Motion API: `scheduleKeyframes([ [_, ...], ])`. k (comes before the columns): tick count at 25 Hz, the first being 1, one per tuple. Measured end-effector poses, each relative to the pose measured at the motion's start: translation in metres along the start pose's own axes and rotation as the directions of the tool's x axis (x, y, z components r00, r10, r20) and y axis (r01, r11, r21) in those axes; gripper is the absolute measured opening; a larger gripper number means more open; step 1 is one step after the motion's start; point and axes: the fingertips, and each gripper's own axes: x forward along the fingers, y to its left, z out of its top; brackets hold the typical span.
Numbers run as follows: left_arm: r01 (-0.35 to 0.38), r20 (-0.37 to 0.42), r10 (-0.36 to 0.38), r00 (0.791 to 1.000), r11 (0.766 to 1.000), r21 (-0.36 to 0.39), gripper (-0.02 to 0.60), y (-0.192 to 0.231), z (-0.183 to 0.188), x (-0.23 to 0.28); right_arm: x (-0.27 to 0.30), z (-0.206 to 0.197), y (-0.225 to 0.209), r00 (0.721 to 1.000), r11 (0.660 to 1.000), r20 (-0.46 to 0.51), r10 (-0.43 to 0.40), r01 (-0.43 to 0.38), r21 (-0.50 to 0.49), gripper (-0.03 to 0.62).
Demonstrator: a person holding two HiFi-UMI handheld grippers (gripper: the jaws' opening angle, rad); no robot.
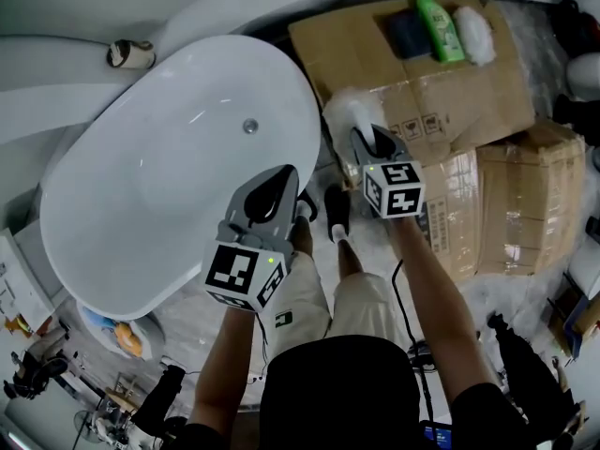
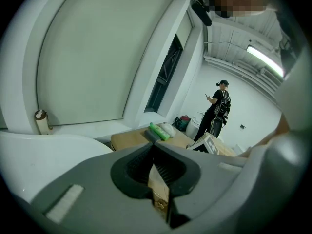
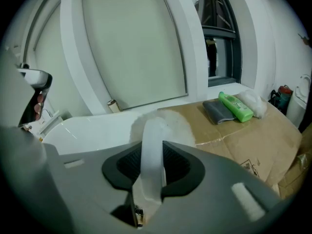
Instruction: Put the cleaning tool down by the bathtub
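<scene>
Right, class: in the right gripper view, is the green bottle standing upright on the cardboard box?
No, the green bottle lies on its side on the cardboard box, beside a grey cloth.

No words or numbers can be read; only symbols and markers show.
The large brown cardboard box (image 1: 441,92) carries a row of small dark handling pictograms (image 1: 412,127), too small to make out. The green plastic bottle (image 1: 441,26) has an illegible label. Black-and-white square code markers cover the left cube (image 1: 246,275) and the right cube (image 1: 394,188). The beige shorts (image 1: 309,298) bear a small dark logo patch (image 1: 283,319), unreadable.
</scene>
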Motion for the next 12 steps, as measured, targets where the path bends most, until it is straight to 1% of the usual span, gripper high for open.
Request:
scheduleKeyframes([
  [4,0.009,-0.022,-0.009,1.000,1.000,-0.006,-0.002,0.005,-0.005,0.008,0.019,-0.003,-0.011,1.000,1.000,-0.020,-0.018,0.019,0.012,0.097],
  [8,0.021,-0.045,-0.022,0.999,1.000,-0.020,-0.002,0.006,-0.011,0.012,0.035,-0.002,-0.025,0.999,0.999,-0.031,-0.044,0.043,-0.009,0.097],
  [12,0.028,-0.067,-0.030,0.997,0.999,-0.033,-0.002,0.009,-0.018,0.011,0.050,-0.003,-0.035,0.997,0.998,-0.053,-0.053,0.054,0.027,0.097],
])
